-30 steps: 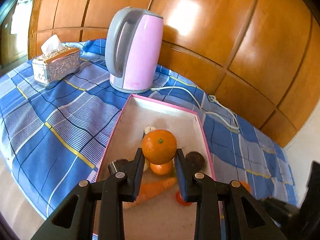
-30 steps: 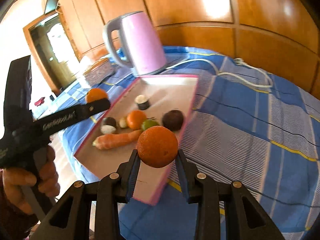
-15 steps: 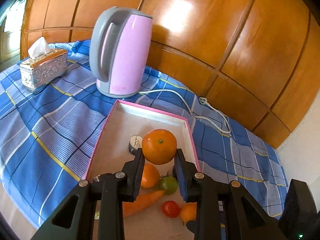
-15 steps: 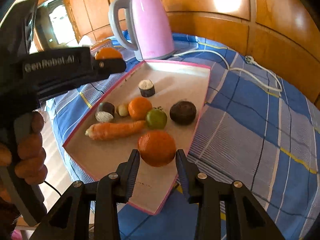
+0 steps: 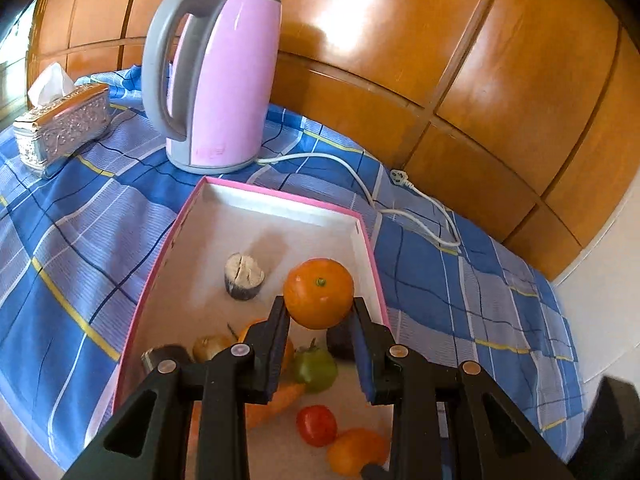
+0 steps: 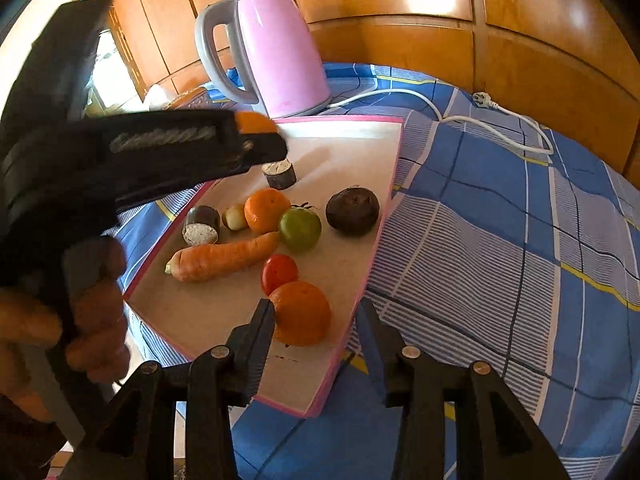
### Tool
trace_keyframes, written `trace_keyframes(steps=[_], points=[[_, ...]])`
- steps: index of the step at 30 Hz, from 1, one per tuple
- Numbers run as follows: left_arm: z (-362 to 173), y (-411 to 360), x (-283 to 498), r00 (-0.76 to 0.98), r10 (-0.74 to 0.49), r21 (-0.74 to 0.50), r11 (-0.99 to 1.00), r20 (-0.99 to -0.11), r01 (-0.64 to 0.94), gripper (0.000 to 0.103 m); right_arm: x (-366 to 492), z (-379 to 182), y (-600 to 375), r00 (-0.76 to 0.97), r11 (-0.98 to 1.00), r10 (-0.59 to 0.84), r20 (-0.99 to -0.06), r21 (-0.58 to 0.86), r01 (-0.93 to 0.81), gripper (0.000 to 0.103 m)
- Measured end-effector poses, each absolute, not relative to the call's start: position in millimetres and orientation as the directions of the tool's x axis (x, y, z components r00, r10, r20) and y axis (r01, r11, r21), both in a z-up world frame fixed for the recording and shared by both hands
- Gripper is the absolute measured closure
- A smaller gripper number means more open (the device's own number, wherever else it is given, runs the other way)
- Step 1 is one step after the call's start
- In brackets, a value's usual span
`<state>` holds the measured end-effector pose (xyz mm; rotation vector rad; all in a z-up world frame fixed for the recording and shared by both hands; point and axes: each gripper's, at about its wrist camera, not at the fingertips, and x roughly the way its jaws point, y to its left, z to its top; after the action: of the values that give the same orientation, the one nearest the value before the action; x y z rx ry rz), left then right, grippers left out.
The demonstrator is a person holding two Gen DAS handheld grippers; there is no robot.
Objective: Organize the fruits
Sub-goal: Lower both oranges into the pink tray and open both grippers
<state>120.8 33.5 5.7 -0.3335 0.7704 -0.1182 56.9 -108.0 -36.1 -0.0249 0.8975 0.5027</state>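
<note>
Left tool (image 5: 319, 307): pinches an orange (image 5: 319, 293) between its two pads, held above the far right part of the tray (image 5: 280, 198).
Right tool (image 6: 320, 316): fingers spread apart; a second orange (image 6: 301, 313) lies on the tray floor between them, touching the left finger, clear of the right one.
Second orange: near the tray's near right edge, just beside a red tomato (image 6: 279, 272).
Tray: shallow, pink-rimmed, white inside, lying on the blue checked cloth (image 5: 72, 240) that covers the tabletop.
Other tray contents: a carrot (image 6: 224, 257) lying across the middle, a green tomato (image 6: 300, 228) touching its tip, a third orange (image 6: 266, 209) beside that, a dark round fruit (image 6: 352, 211) near the right edge, a small pale bulb (image 6: 235, 216), and two dark cut pieces with white faces (image 6: 201, 225) (image 6: 279, 172).
Kettle (image 5: 212, 80): pink and grey, upright just beyond the tray's far edge, its white cord (image 5: 360, 176) trailing along the cloth to the right.
Tissue box (image 5: 62, 124): silver, near the tabletop's far left corner.
Background: wooden panelling (image 5: 440, 60) behind the tabletop.
</note>
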Motion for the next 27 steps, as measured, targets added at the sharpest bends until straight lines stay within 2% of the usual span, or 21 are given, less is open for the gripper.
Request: trace_keyframes(steps=[9,13,27], points=[[-9,22,127,0.688,-0.209,-0.306,0.952,-0.695,-0.02,0.073,55,-34,-108,0.525,0.885,0.411,-0.745,0.187,-0.427,0.06],[-12,21,126,0.685,-0.203,-0.3,0.954,-0.699,-0.024,0.064,55,-36,-112,0.521,0.888,0.413,-0.747,0.203,-0.411,0.06],[-9,20,99,0.704,-0.153,-0.259,0.965,-0.693,-0.045,0.065,51,-35,-118,0.53,0.894,0.412,-0.741,0.216,-0.393,0.06]])
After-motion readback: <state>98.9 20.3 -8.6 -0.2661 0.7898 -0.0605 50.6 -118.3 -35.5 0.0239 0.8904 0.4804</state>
